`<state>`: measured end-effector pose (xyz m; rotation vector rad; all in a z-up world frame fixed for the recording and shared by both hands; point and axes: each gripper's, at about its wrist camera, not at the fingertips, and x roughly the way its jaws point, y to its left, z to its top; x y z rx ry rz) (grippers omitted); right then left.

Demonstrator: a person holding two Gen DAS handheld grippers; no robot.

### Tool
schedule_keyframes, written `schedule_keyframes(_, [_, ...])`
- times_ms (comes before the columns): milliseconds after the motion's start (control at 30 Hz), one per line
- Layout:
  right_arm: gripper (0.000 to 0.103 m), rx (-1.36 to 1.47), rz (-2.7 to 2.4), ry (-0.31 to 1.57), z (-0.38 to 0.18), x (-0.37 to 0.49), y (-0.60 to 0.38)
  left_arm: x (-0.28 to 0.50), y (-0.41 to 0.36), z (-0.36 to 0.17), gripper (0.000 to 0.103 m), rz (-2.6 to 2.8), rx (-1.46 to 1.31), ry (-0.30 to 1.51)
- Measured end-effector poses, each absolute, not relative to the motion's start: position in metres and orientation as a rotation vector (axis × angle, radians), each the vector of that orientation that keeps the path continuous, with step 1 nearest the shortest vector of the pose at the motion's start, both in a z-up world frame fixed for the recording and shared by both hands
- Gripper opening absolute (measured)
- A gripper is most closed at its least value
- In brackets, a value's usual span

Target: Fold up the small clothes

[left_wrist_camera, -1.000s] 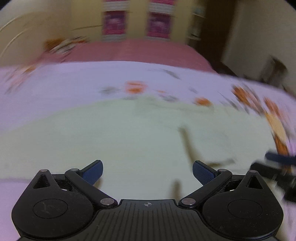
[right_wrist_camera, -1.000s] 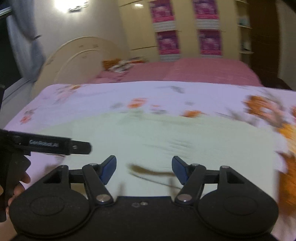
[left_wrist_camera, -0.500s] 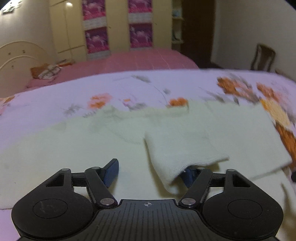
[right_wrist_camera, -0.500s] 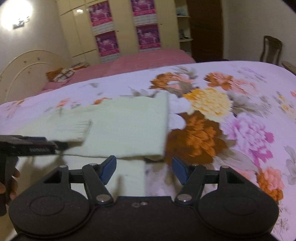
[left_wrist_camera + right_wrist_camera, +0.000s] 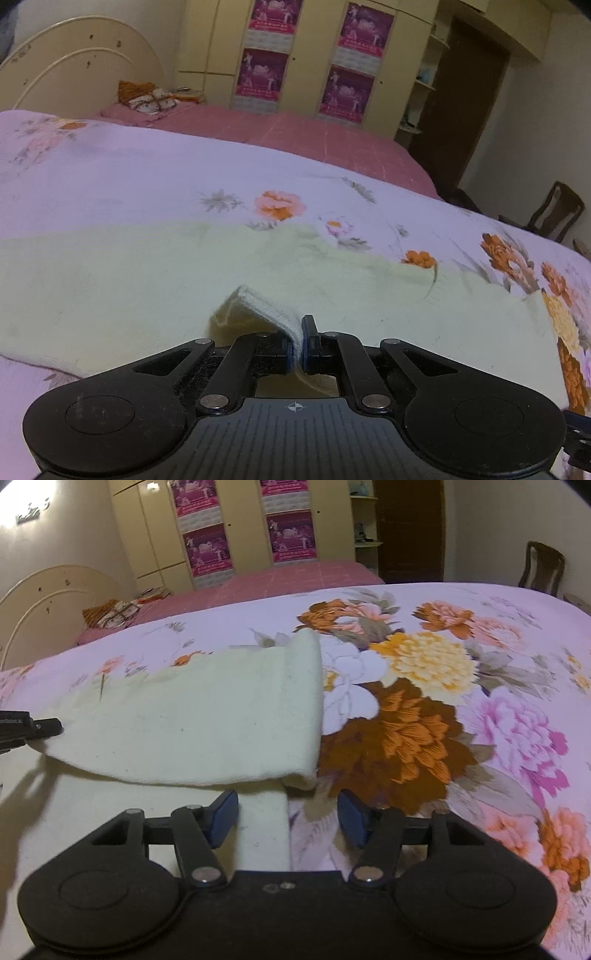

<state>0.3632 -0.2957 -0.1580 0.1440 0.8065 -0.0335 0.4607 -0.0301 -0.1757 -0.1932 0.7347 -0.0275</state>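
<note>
A pale cream knit garment (image 5: 147, 280) lies spread on a floral bedspread (image 5: 129, 177). My left gripper (image 5: 298, 350) is shut on a ribbed edge of the garment (image 5: 266, 308) and lifts it slightly. In the right wrist view the garment (image 5: 207, 723) has one part folded over, with its fold edge toward the right. My right gripper (image 5: 288, 812) is open, low over the garment's lower right edge, holding nothing. The left gripper's tip (image 5: 33, 725) shows at the left edge there.
A pink-covered bed (image 5: 295, 129) with a cream headboard (image 5: 81, 66) stands behind. A small pile of cloth (image 5: 147, 98) lies on it. A wardrobe with pink posters (image 5: 306, 62) is at the back. A wooden chair (image 5: 541, 568) stands on the right.
My left gripper has shut on the garment's ribbed edge; it was open half a second ago. The right gripper has moved closer to the folded part's lower right edge, still open.
</note>
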Motion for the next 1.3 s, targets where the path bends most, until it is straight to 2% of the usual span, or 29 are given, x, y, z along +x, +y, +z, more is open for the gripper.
schedule_keyframes(100, [0.052,0.139,-0.039,0.792,-0.158,0.368,-0.294,0.453,-0.02,-0.168,0.005,0.001,-0.212,0.69])
schedule_keyframes(167, [0.036,0.18,-0.035,0.789,-0.158,0.373,-0.297,0.453,-0.01,-0.165,0.005,0.028,-0.206,0.688])
schedule_keyframes(367, [0.012,0.241,-0.055,0.776,-0.162,0.381,-0.299,0.46,0.003,-0.182,0.005,0.065,-0.142,0.744])
schedule_keyframes(467, [0.005,0.322,-0.125,0.763,-0.167,0.373,-0.313,0.457,-0.003,-0.192,0.006,0.058,-0.08,0.752])
schedule_keyframes(567, [0.002,0.28,-0.135,0.773,-0.166,0.369,-0.31,0.454,-0.003,-0.184,0.007,0.058,-0.032,0.76])
schedule_keyframes(600, [0.001,0.267,-0.133,0.79,-0.165,0.369,-0.31,0.451,0.001,-0.18,0.014,0.062,-0.033,0.762])
schedule_keyframes(633, [0.001,0.266,-0.12,0.806,-0.164,0.368,-0.311,0.446,0.006,-0.176,0.035,0.076,-0.029,0.759])
schedule_keyframes(667, [0.005,0.275,-0.108,0.814,-0.161,0.365,-0.314,0.442,0.012,-0.172,0.051,0.102,-0.023,0.753])
schedule_keyframes(700, [0.01,0.294,-0.097,0.812,-0.157,0.36,-0.318,0.436,0.02,-0.168,0.077,0.132,-0.026,0.739])
schedule_keyframes(733, [0.025,0.308,-0.088,0.8,-0.153,0.355,-0.32,0.43,0.028,-0.164,0.082,0.163,-0.041,0.713])
schedule_keyframes(833, [0.03,0.316,-0.073,0.744,-0.137,0.348,-0.323,0.424,0.04,-0.154,0.082,0.166,-0.08,0.69])
schedule_keyframes(933, [0.043,0.347,-0.072,0.727,-0.134,0.368,-0.329,0.434,0.026,-0.15,0.082,0.097,-0.064,0.682])
schedule_keyframes(1233, [0.043,0.43,-0.057,0.766,-0.162,0.454,-0.334,0.469,-0.001,-0.191,0.082,0.058,-0.019,0.765])
schedule_keyframes(1300, [0.038,0.428,-0.041,0.761,-0.164,0.469,-0.333,0.47,0.0,-0.19,0.082,0.072,-0.036,0.766])
